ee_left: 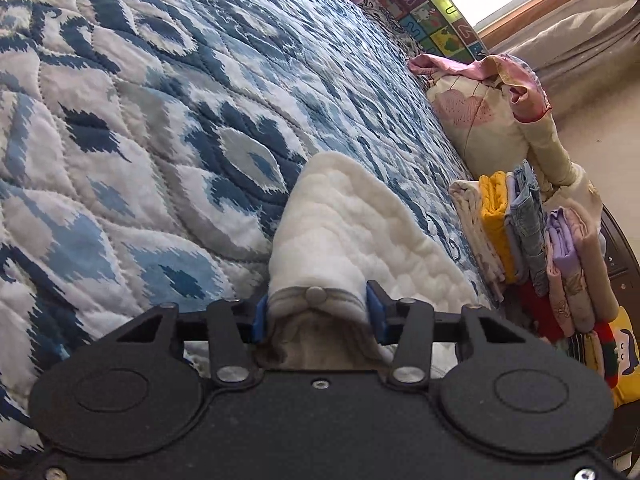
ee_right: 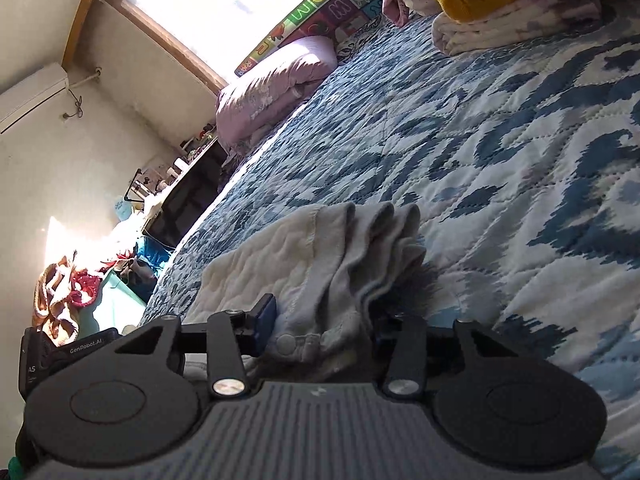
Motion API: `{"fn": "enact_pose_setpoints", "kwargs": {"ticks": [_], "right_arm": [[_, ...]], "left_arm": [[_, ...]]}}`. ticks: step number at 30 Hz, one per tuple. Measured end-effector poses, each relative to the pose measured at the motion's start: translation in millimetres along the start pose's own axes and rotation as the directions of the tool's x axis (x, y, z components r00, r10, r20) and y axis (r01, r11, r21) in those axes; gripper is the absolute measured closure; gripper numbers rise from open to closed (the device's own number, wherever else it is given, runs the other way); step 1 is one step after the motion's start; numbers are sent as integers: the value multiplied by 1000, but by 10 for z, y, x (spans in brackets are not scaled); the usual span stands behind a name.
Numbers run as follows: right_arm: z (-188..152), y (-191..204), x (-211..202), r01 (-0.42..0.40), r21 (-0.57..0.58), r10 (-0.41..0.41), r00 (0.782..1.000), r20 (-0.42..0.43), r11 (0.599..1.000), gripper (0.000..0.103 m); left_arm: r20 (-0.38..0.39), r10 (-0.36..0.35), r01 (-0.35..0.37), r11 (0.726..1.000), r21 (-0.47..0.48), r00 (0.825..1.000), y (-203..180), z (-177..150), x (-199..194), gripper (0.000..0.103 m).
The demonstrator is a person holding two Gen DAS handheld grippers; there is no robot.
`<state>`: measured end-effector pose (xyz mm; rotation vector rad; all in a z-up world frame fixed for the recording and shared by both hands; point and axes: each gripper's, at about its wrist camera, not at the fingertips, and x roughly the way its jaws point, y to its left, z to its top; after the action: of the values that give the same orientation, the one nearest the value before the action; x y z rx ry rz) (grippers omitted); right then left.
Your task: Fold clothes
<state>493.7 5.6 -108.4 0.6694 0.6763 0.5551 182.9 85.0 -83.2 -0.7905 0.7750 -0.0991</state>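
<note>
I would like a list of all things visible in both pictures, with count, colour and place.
white garment: one, white quilted, on the bed, held at two edges
quilt: one, blue and white, covering the bed
folded clothes: one pile, yellow, denim, lilac, red, at the bed edge
pink pillow: one, under the window
alphabet mat: one, multicoloured, behind the pillow
air conditioner: one, white, on the wall
left tool: black and blue, gripping the garment
right tool: black and blue, gripping the garment
</note>
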Motion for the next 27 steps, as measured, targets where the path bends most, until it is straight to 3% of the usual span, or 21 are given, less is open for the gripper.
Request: {"fn": "enact_pose_setpoints", "kwargs": {"ticks": [5, 14, 20, 27], "right_arm": [[154, -39, -138, -97, 22, 96, 993, 69, 995, 69], [513, -396, -441, -91, 56, 76, 970, 232, 994, 72], [819, -794, -658, -53, 122, 4, 929, 369, 991, 72], [1153, -1201, -862, -5, 136, -65, 863, 501, 991, 72]], "left_arm": [[19, -60, 59, 997, 58, 998, -193, 115, 64, 69], [-11, -187, 186, 968, 170, 982, -991, 354, 597, 70], [-63, -280, 287, 933, 216, 958, -1492, 432, 1151, 70], [-130, -351, 373, 895, 244, 927, -1977, 479, 1853, 70]]}}
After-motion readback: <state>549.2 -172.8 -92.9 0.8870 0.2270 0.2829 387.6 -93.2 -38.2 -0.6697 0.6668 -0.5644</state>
